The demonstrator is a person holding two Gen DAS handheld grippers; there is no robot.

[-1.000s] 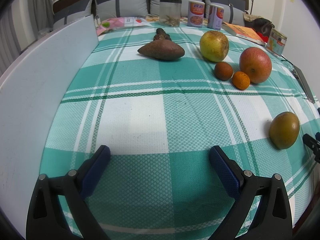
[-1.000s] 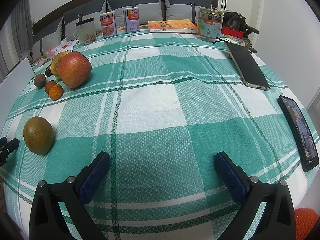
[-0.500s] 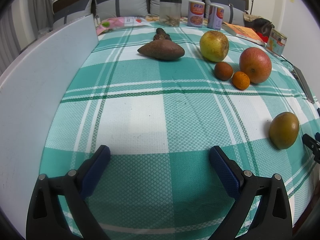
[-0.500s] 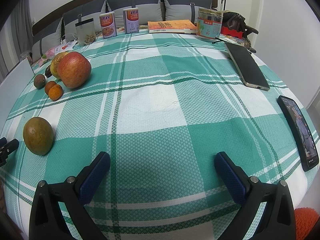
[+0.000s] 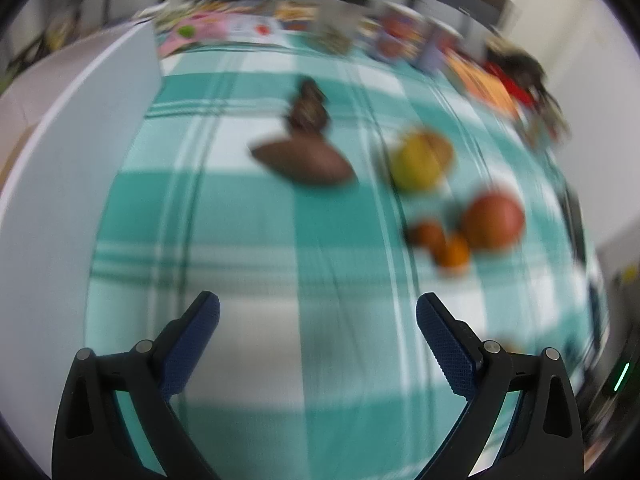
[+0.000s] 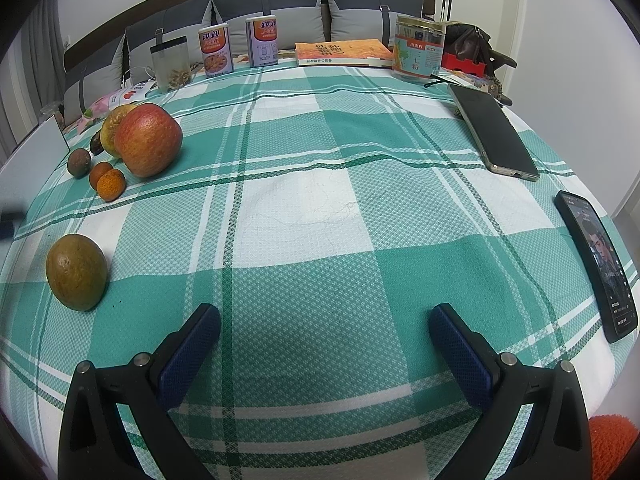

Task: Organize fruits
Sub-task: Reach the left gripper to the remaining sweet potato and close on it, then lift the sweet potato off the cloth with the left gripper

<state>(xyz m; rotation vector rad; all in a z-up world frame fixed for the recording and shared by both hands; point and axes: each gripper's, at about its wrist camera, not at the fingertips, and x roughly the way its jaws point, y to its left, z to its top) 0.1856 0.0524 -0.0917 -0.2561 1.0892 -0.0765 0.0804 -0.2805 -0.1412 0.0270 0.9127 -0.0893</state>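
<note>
Two grippers, both spread wide and holding nothing. Left gripper (image 5: 318, 320) points up the cloth at the sweet potato (image 5: 304, 160), whose long axis runs crosswise. The brown-green fruit (image 6: 76, 272) lies far left of the right gripper (image 6: 325, 330), so I'd guess left goes first.

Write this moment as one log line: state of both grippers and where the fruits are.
left gripper: open, empty, view blurred | right gripper: open, empty | red apple: on cloth, in far group | brown-green fruit: on cloth, alone

A red apple (image 6: 147, 140), small oranges (image 6: 110, 184) and a green-brown, possibly mango, fruit (image 6: 76, 272) lie on the cloth.
</note>
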